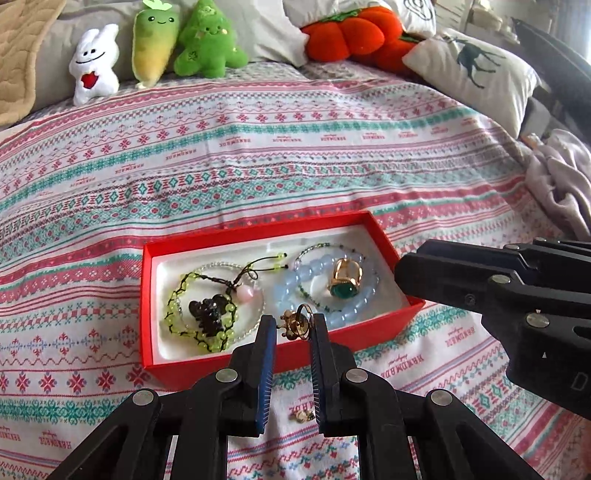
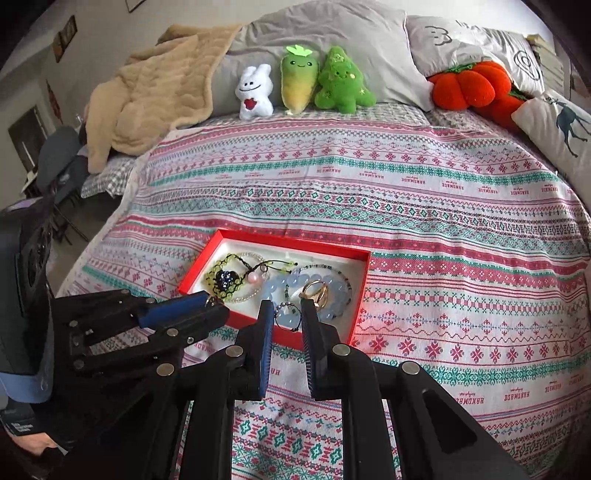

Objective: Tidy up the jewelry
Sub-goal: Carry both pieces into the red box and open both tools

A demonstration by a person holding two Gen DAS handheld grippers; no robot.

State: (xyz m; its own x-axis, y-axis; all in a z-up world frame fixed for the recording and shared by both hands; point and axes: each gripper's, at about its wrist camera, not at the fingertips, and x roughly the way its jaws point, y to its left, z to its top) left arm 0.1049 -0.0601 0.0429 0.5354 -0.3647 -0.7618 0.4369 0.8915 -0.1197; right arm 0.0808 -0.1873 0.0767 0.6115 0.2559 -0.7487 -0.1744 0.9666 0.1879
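1. Between my left gripper's (image 1: 294, 325) blue pads sits a gold ring (image 1: 297, 324).
2. My right gripper (image 2: 288, 318) pinches a ring with a pale blue stone (image 2: 288, 316).
3. Just ahead of both, the box (image 1: 258, 360) is red with a white lining.
4. Inside: a yellow-green beaded bracelet (image 1: 199, 317), pale blue beads (image 1: 295, 288), and a gold ring with a green stone (image 1: 345, 282).
5. Under everything, the bedspread (image 1: 258, 147) runs in pink, teal and white bands.
6. Far ahead: a white plush (image 1: 94, 62), two green plushes (image 1: 208, 37), an orange one (image 1: 354, 33).
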